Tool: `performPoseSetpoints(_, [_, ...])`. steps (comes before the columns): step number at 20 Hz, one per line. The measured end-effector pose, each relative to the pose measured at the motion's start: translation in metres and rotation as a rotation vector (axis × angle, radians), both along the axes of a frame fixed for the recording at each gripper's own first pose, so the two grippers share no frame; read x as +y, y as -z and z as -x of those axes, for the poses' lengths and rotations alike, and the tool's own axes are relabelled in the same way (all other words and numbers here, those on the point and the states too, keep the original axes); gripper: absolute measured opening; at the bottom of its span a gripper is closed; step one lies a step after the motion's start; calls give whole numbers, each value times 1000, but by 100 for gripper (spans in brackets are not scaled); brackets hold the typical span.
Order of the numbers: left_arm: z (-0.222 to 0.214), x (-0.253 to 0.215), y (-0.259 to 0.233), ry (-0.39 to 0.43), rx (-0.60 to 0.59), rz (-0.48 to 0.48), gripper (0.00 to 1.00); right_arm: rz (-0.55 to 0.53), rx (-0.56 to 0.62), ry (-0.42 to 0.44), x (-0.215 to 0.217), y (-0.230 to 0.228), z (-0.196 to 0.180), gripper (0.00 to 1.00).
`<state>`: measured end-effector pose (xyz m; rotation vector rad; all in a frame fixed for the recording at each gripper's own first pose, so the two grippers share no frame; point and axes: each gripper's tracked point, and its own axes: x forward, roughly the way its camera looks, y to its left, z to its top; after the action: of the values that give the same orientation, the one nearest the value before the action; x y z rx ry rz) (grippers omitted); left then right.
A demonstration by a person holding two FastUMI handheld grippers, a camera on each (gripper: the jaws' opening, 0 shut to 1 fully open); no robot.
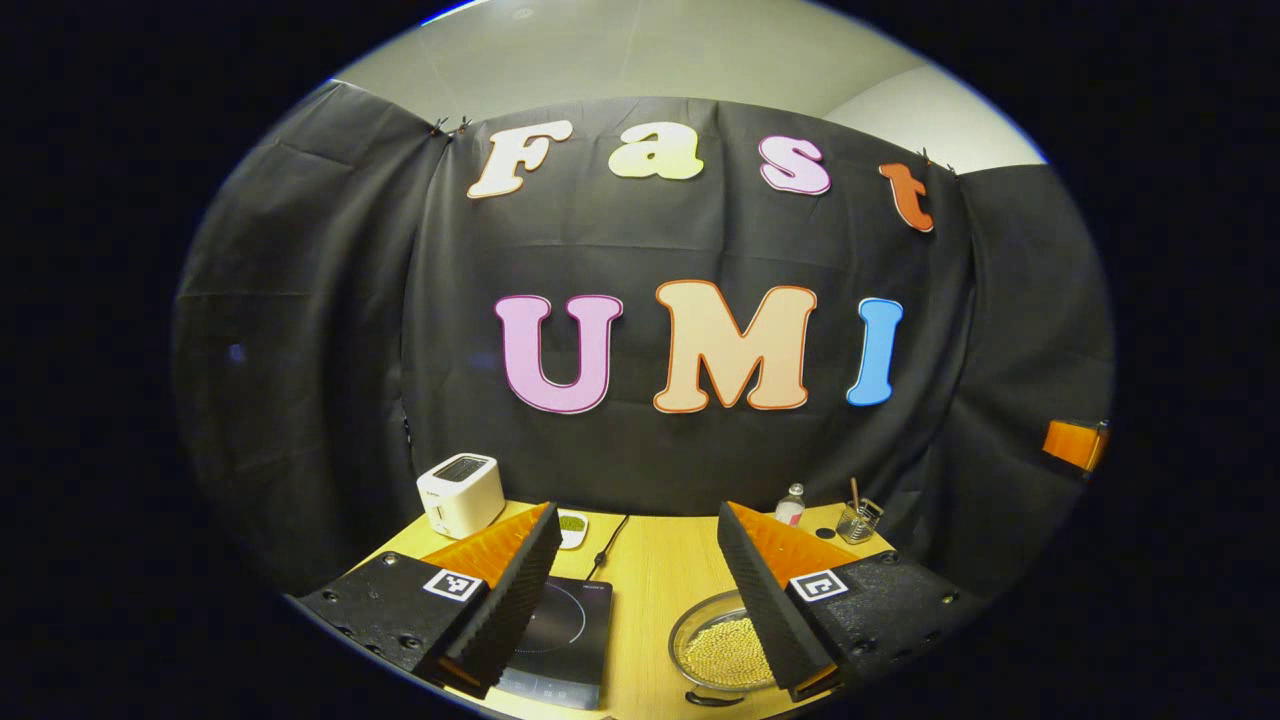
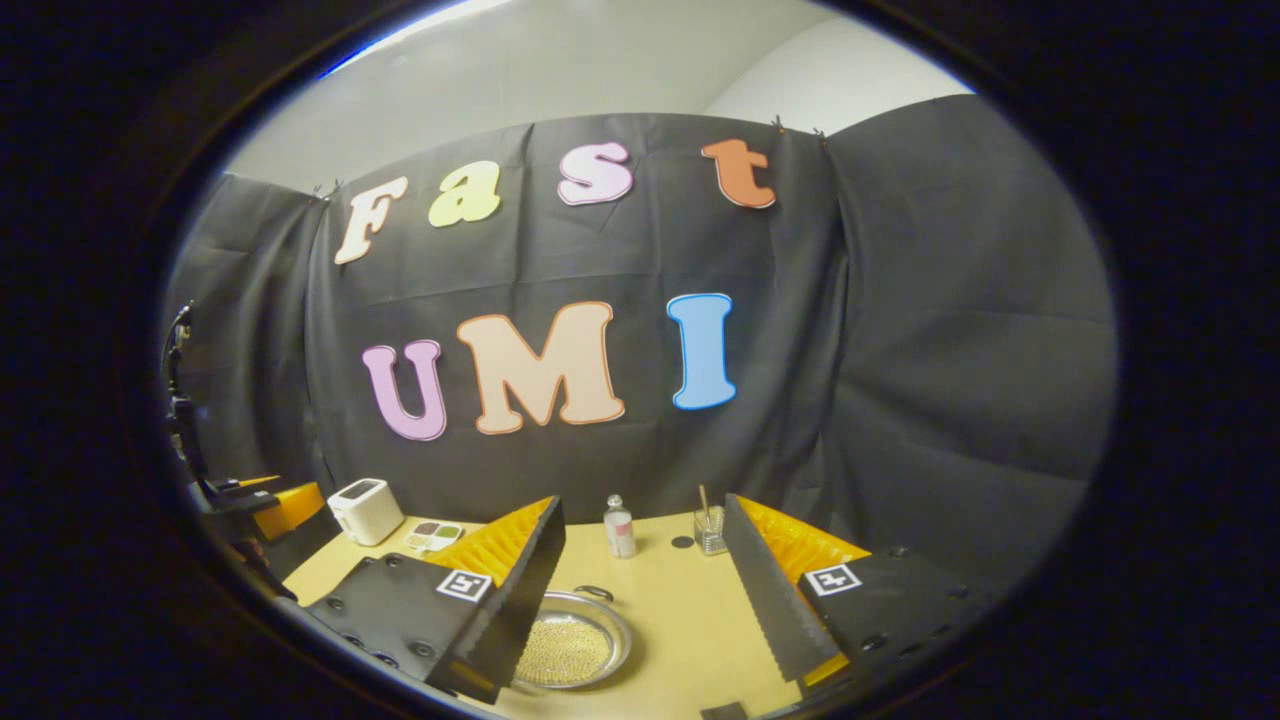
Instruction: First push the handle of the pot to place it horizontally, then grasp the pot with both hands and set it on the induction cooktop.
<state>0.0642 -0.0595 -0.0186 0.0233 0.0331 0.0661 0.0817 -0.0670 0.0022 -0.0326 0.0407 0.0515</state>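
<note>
Both grippers, left point(image 1: 635, 560) and right point(image 2: 645, 555), spread wide, empty, above table point(image 1: 650, 580); pot point(image 2: 572, 640) beside induction cooktop point(image 1: 565, 630).

In your left gripper view, the left hand-held gripper point(image 1: 635, 600) has one finger covering the near left part of the induction cooktop point(image 1: 570, 625) and the other covering the right side of the pot point(image 1: 722, 645). The pot's handle point(image 1: 712, 699) is cut off at the bottom edge. In your right gripper view, the pot's left rim sits behind a finger of the right hand-held gripper point(image 2: 645, 605). The small dish point(image 2: 434, 536) holds contents too small to tell, perhaps grains.
</note>
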Motion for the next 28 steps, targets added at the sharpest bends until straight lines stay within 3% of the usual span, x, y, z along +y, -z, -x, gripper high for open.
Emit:
performPoseSetpoints(1, [-1,-3,1,1,0,0,92,-1,-2,-5,-2,-2,0,91])
performPoseSetpoints(5, [2,-12,3,-10,-8,-8,96,3,-9,-24,-12,-2,-2,62])
performPoseSetpoints(9, [5,-20,8,-18,-7,-19,92,3,5,-21,-23,4,-6,9])
performPoseSetpoints(15, [12,-18,16,-41,-9,-22,96,12,61,-65,-16,30,-9,8])
performPoseSetpoints(16, [14,-16,16,-49,-11,-22,93,14,80,-77,-11,38,-9,8])
performPoseSetpoints(19, [19,-4,14,-71,-25,-19,96,20,145,-116,6,61,-10,8])
performPoseSetpoints(20, [20,1,13,-77,-27,-18,92,26,163,-123,10,68,-10,8])
performPoseSetpoints(25, [22,33,15,-93,-20,-25,96,45,282,-149,45,112,-6,8])
performPoseSetpoints(26, [21,41,15,-95,-15,-33,93,44,313,-147,51,122,-5,0])
performPoseSetpoints(28, [18,58,18,-95,-3,-44,96,42,383,-146,65,145,1,0])
